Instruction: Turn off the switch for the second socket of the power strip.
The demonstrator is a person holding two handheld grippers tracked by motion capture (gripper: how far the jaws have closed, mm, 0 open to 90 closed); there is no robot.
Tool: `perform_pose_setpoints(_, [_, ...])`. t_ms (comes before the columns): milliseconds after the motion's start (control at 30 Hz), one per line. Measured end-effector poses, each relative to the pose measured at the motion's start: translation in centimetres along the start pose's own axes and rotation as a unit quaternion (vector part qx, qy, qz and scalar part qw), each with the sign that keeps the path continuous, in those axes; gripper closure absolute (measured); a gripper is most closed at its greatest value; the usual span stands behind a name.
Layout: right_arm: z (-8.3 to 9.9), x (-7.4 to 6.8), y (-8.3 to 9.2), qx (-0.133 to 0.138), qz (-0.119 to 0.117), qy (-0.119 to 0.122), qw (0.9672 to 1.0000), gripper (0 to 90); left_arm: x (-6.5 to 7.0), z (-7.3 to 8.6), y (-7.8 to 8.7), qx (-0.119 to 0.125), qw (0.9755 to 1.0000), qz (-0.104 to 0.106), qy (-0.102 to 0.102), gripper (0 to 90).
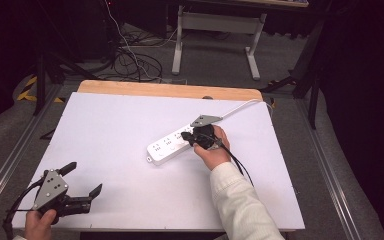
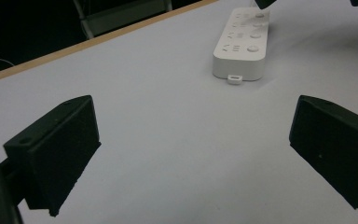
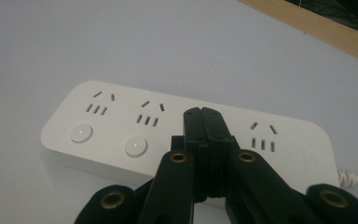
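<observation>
A white power strip (image 1: 166, 147) with several sockets and round buttons lies slantwise in the middle of the white table top (image 1: 130, 205). My right gripper (image 1: 185, 135) is shut, with nothing between its jaws. Its tips (image 3: 203, 115) stand over the strip (image 3: 116, 128), between the second socket group and the last one near the cord end. They hide what lies under them, and I cannot tell whether they touch the strip. My left gripper (image 1: 84, 178) is open at the near left corner, low over the bare table. It (image 2: 193, 109) points toward the strip's free end (image 2: 240, 51).
The strip's white cord (image 1: 240, 106) runs off toward the far right edge. A wooden lip (image 1: 170, 90) borders the table's far side. Beyond it are desk legs (image 1: 252, 55) and loose cables (image 1: 130, 60) on the floor. Metal rails run along both sides.
</observation>
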State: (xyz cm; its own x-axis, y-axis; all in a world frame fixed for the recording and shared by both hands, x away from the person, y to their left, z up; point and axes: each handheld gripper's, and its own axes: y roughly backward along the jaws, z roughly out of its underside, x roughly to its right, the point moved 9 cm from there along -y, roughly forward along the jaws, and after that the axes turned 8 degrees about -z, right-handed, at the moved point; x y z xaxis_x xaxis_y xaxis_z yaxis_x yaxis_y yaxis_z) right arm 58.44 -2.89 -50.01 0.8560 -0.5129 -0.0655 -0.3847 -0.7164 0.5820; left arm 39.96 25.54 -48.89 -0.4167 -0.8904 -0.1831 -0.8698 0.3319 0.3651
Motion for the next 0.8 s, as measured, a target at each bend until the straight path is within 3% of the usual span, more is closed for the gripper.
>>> perform_pose_setpoints(200, [0.6,0.1,-0.6,-0.015,0.003,0.002,0.9999,90.0,-0.1,0.0,0.0,0.000,1.0000,-0.001,-0.003,2.0])
perform_pose_setpoints(800, [1.3,0.0,-1.5,-0.025,0.011,0.007,0.9996,90.0,0.0,0.0,0.0,0.000,1.0000,0.001,-0.004,2.1])
